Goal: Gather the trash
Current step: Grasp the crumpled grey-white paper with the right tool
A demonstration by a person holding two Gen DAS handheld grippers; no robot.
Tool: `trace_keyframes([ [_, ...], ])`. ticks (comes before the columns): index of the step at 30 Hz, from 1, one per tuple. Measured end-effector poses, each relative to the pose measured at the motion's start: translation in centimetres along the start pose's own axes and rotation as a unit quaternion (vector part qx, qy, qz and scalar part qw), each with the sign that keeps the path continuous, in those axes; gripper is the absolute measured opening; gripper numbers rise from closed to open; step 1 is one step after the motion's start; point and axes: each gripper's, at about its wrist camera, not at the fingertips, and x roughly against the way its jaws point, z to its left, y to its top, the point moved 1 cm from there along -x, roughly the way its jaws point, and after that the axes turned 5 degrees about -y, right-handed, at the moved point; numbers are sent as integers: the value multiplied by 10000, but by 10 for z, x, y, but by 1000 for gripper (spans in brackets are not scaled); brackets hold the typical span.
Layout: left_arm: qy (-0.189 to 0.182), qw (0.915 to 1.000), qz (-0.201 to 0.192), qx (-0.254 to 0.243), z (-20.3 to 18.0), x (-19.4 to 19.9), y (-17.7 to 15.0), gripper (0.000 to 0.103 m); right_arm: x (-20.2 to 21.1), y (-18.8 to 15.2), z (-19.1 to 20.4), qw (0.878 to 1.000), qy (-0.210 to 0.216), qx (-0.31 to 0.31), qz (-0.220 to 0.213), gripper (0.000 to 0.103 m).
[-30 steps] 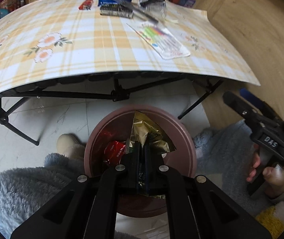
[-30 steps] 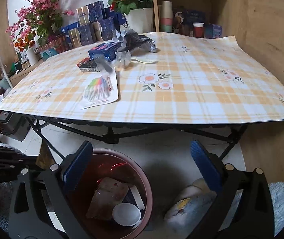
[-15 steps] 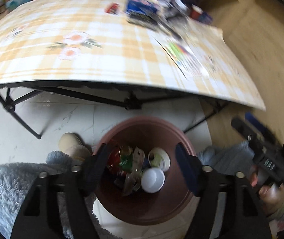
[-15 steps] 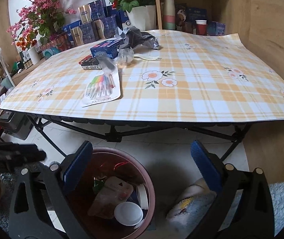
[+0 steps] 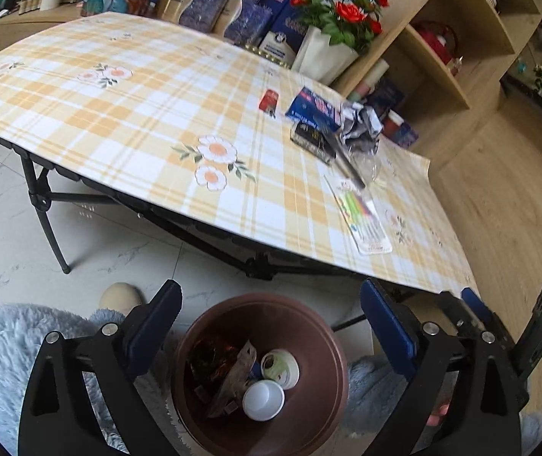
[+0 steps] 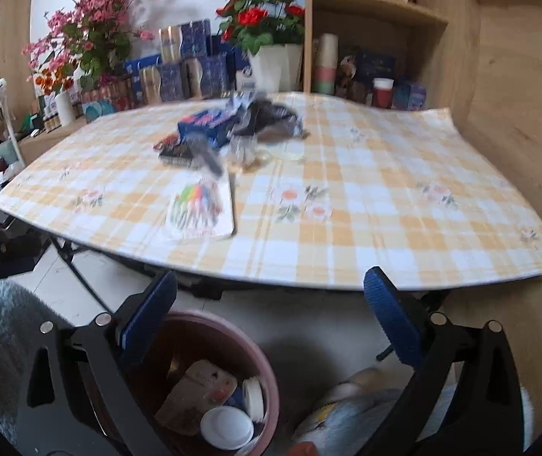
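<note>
A brown-red bin stands on the floor under the table's edge, holding a gold wrapper and white cups. My left gripper hangs above the bin, its jaws opening wide with nothing between them. My right gripper is open and empty, above the same bin. On the plaid table lie a crumpled silver wrapper, a clear plastic cup, a blue box, a black box, a small red item and a marker pack.
Black folding table legs stand beside the bin. Fluffy grey-blue sleeves or legs and a slipper flank it. Flower pots, boxes and a wooden shelf line the table's far side. The wrapper pile looks blurred in the right wrist view.
My left gripper let go of the gold wrapper, which now lies in the bin, then opened wide, rose and swung toward the table. The right gripper lifted a little.
</note>
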Motion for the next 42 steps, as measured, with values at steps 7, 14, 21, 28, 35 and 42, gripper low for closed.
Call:
trace_keyframes([
  [7, 31, 10000, 21, 35, -1, -4, 1, 97, 10, 24, -11, 9992, 96, 56, -386, 97],
  [14, -3, 9998, -87, -190, -13, -11, 3, 97, -7, 60, -24, 9985, 467, 13, -272, 97],
  [21, 406, 9919, -902, -799, -14, -6, 45, 97, -63, 116, -7, 9964, 465, 685, -176, 97],
  [28, 1033, 9854, -1325, -283, 15, -16, 71, 97, -150, 158, 40, 9829, -17, 1835, 121, 97],
  [35, 1068, 9880, -1007, -484, 14, -33, 70, 97, -210, 184, 60, 9822, -108, 1831, 403, 97],
  [42, 1111, 9883, -903, -518, 16, -39, 69, 97, -247, 188, 58, 9819, -140, 1705, 814, 55],
])
